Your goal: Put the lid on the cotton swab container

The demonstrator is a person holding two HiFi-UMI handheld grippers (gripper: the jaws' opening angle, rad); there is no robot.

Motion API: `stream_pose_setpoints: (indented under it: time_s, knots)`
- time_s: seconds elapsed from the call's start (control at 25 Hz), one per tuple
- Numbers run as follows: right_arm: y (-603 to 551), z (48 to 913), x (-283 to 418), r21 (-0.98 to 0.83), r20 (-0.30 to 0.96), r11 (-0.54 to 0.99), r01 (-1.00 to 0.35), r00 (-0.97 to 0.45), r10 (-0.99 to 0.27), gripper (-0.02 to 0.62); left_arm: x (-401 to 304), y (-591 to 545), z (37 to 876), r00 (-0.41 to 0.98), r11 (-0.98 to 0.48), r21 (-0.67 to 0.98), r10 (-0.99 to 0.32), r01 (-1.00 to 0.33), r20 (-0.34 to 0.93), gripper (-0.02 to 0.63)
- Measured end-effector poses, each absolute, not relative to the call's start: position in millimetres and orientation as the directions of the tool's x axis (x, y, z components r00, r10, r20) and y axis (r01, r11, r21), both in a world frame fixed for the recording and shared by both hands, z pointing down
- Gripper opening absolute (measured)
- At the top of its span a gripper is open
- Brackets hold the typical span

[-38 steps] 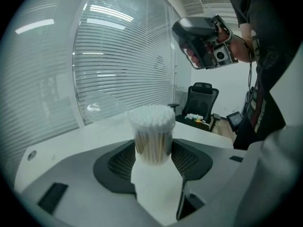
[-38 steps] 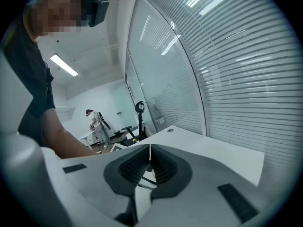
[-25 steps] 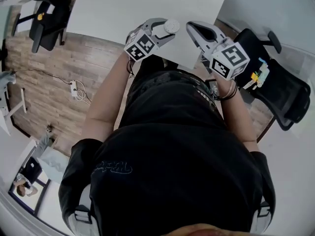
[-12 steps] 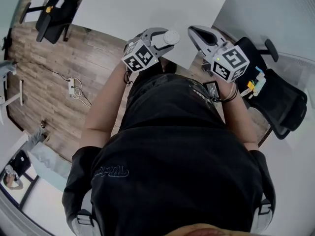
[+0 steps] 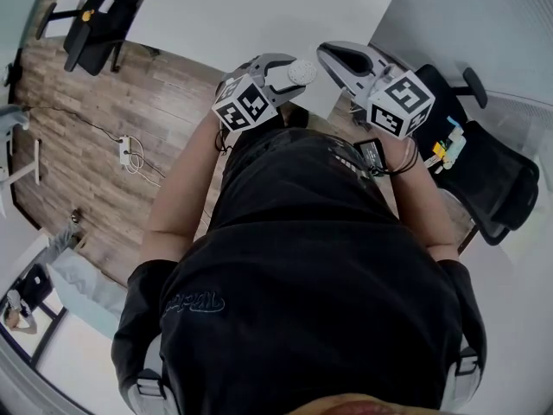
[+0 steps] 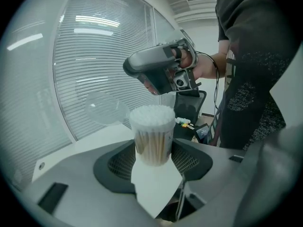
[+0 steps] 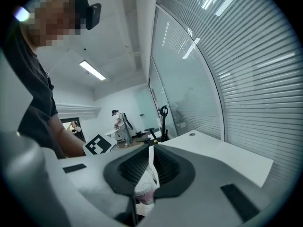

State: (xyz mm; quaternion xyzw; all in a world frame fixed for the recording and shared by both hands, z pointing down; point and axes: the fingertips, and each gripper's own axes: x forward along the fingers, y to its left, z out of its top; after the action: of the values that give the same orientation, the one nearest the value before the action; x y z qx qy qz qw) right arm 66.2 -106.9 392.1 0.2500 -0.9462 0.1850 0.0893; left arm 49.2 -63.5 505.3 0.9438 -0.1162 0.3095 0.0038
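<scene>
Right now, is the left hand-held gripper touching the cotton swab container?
Touching. The left gripper view shows the left hand-held gripper clamped on the cotton swab container, its jaws against both sides.

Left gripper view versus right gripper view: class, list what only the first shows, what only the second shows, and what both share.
Only the left gripper view: the open, full cotton swab container gripped by the left gripper, the clear lid face-on, and the right gripper from outside. Only the right gripper view: that gripper's shut jaws pinching a thin clear edge, apparently the lid, and the left gripper's marker cube. Both: the white table and window blinds.
</scene>
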Motion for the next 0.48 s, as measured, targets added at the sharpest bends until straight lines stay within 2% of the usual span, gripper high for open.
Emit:
stream_pose_setpoints:
  time_s: [0.2,0.48]
  knots:
    - [-116,378,69,-0.340,0.206,0.816,-0.468,-0.883,-0.421,0.029,50,-59,498,0.782,-0.979,-0.055,-0.192,-0.198,0.594,0.247]
    - [-125,378,76,-0.379,0.223,0.806,-0.456,-0.890,-0.398,0.096,58,-49,472,0.813,-0.985,-0.033,-0.158,-0.169,0.560,0.247]
